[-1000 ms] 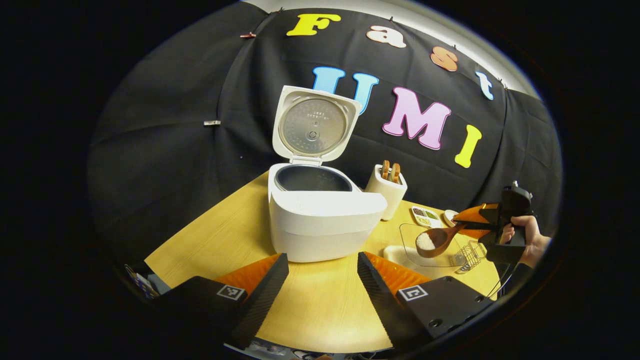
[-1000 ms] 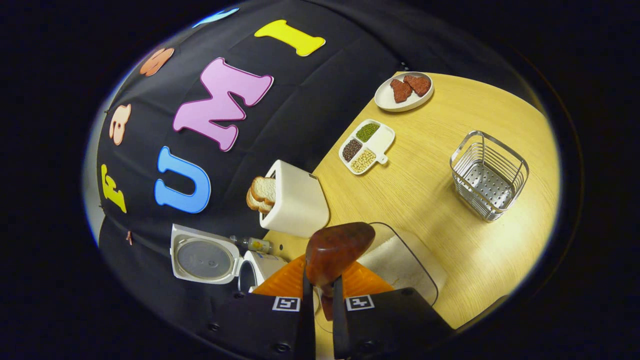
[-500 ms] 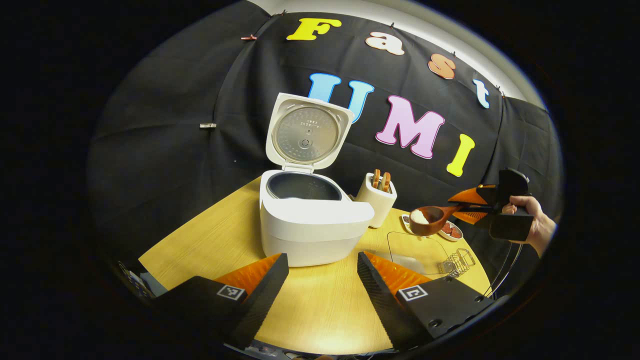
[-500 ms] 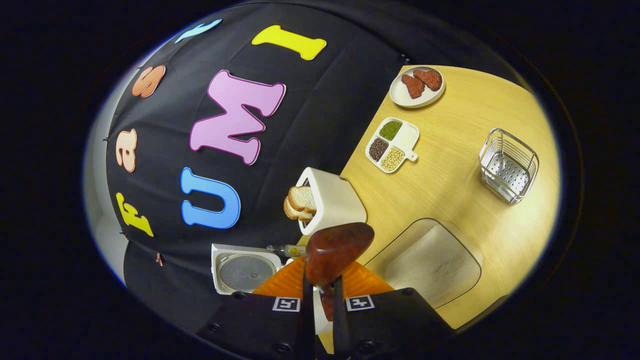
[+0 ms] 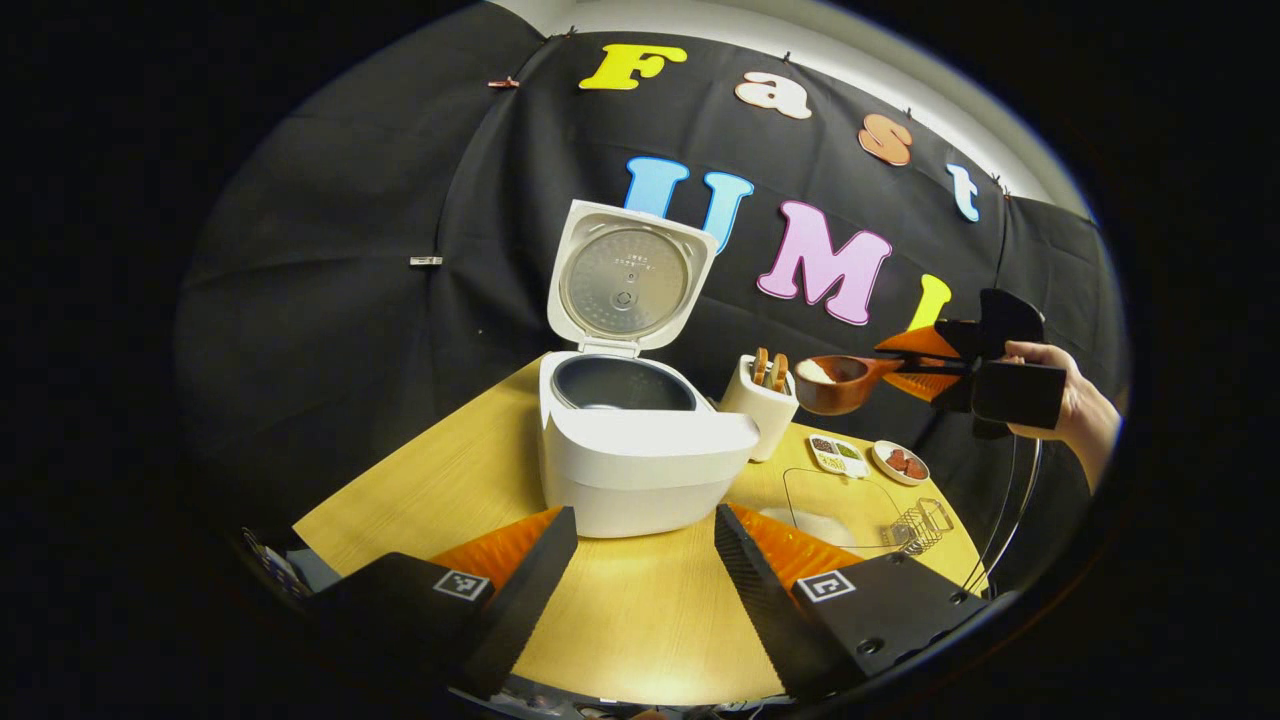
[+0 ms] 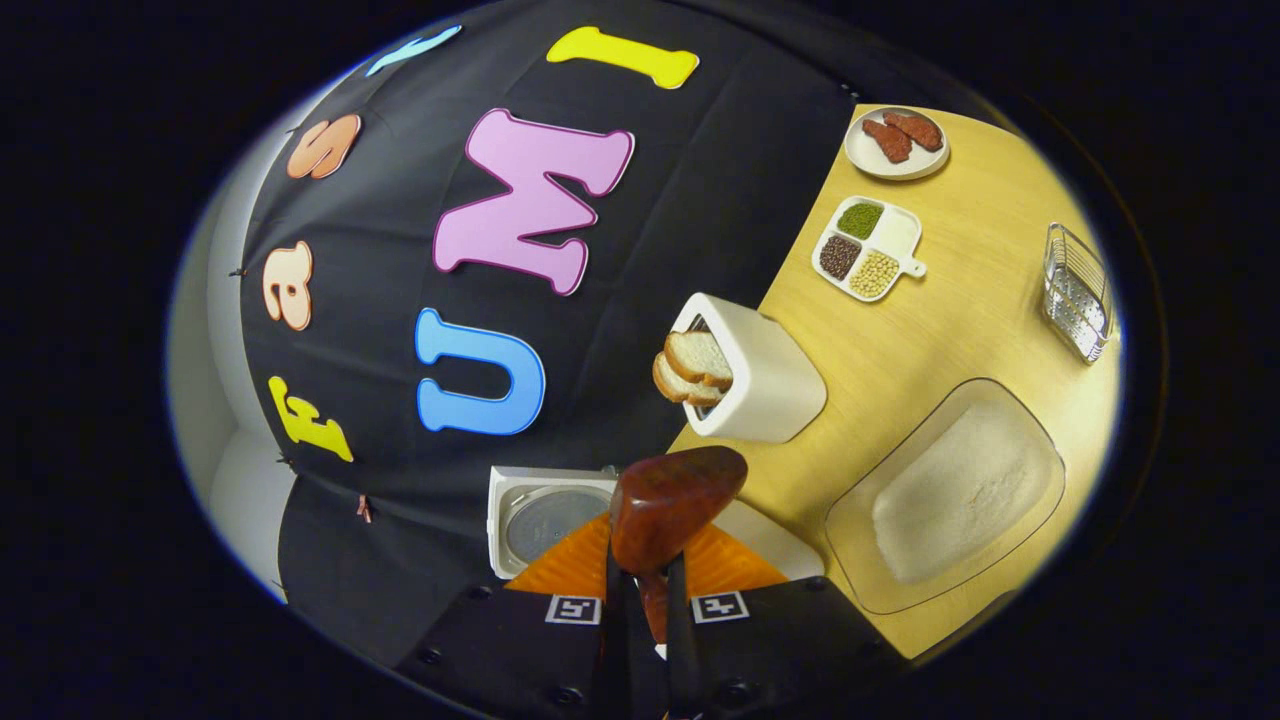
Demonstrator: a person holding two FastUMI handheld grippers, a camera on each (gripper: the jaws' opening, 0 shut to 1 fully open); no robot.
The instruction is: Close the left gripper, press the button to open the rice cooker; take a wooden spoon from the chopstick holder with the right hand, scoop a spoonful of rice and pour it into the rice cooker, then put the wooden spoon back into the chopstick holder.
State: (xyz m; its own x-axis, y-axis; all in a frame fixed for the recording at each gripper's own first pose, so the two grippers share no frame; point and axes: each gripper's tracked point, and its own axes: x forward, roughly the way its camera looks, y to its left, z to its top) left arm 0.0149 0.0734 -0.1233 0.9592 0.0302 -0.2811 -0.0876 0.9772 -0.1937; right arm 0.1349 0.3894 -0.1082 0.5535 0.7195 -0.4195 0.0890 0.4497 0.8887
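Left gripper view looks over a pale wood-grain desk [image 5: 640, 610] at the white, rounded rice cooker [image 5: 640, 460], its lid standing upright with a ribbed metal inner plate, its dark pot open. The left gripper [image 5: 645, 560] has its jaws spread wide with nothing between them. Beside the cooker stands the cream chopstick holder [image 5: 762, 405]. The right gripper [image 5: 915, 362], held by a hand [image 5: 1075, 405], has its jaws clamped on the handle of the glossy brown wooden spoon [image 5: 835, 380], whose round bowl carries white rice. Compared with a second ago, the spoon sits higher, level with the holder's top and nearer the cooker.

Right gripper view shows the spoon [image 6: 675, 505] from beneath, above the cooker's lid [image 6: 545, 520], with the clear rice tray [image 6: 950, 495], a wire basket [image 6: 1075, 290], a sectioned bean dish [image 6: 865, 248] and a round plate [image 6: 895, 140].
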